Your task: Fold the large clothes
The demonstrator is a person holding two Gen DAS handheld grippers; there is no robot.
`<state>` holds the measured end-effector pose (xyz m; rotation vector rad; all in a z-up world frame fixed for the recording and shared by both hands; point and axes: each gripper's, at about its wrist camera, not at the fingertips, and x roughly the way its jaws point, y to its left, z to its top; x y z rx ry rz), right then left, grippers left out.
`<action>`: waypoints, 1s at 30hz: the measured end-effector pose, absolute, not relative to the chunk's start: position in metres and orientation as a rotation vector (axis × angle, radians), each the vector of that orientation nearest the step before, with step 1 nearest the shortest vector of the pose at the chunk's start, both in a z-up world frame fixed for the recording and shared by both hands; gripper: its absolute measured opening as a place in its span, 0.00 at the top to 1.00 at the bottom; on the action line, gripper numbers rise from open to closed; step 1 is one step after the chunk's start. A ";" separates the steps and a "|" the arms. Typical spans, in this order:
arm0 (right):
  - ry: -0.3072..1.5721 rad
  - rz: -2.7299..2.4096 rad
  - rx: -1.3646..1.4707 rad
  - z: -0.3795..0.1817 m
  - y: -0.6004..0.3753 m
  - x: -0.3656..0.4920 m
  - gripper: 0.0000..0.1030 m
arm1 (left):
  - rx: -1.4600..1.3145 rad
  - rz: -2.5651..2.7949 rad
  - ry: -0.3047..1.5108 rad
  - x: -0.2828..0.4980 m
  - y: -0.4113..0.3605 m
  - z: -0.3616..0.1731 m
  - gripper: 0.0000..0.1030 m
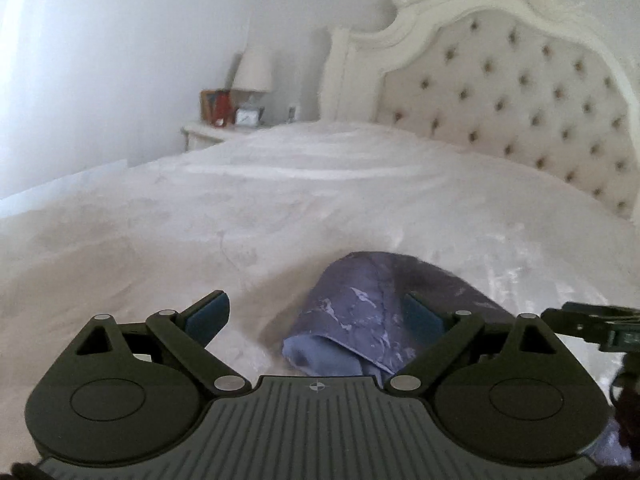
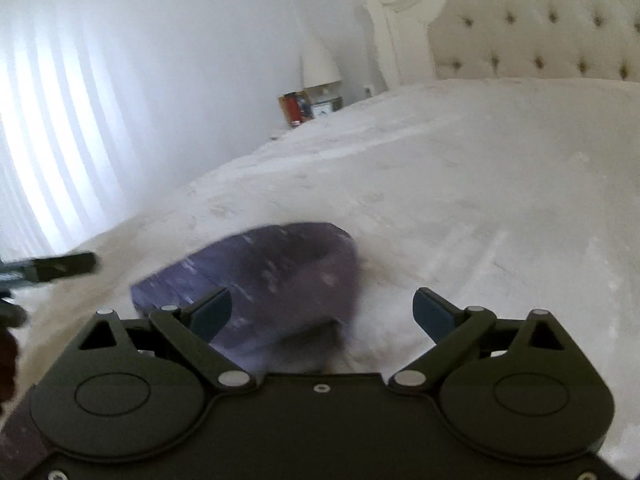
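Note:
A purple marbled garment (image 1: 360, 312) lies bunched on the white bed, its pale lining showing at the near end. My left gripper (image 1: 316, 314) is open just above it, the cloth lying toward its right finger (image 1: 424, 316). In the right wrist view the same garment (image 2: 280, 280) is motion-blurred, under the left half of my open right gripper (image 2: 323, 312). Neither gripper holds the cloth. Each gripper's tip shows at the edge of the other's view: the right gripper (image 1: 588, 326) and the left gripper (image 2: 60, 266).
The white bedspread (image 1: 280, 200) stretches far ahead. A tufted cream headboard (image 1: 520, 92) stands at the right. A nightstand (image 1: 208, 132) with a lamp (image 1: 252, 72), a red box and a clock sits at the back left. Bright curtains (image 2: 52, 140) hang left.

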<state>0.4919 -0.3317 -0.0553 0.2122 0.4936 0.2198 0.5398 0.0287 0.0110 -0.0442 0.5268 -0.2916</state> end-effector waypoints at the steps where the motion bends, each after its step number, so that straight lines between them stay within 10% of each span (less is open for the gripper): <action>1: 0.495 0.222 0.195 -0.053 -0.325 0.498 0.05 | -0.041 -0.288 0.539 0.545 0.024 0.007 0.09; 5: 0.560 0.191 0.194 -0.066 -0.314 0.526 0.08 | -0.045 -0.212 0.600 0.562 0.017 -0.017 0.09; 11: 0.728 0.128 0.263 -0.117 -0.335 0.542 0.42 | -0.178 -0.072 0.782 0.587 0.045 -0.072 0.09; 16: 0.739 0.153 0.296 -0.128 -0.343 0.541 0.42 | -0.132 -0.101 0.742 0.579 0.047 -0.089 0.07; 23: 0.670 0.230 0.355 -0.095 -0.356 0.546 0.11 | -0.119 -0.100 0.697 0.571 0.047 -0.094 0.07; 30: 0.728 0.220 0.380 -0.089 -0.351 0.588 0.11 | -0.120 -0.100 0.697 0.568 0.046 -0.091 0.07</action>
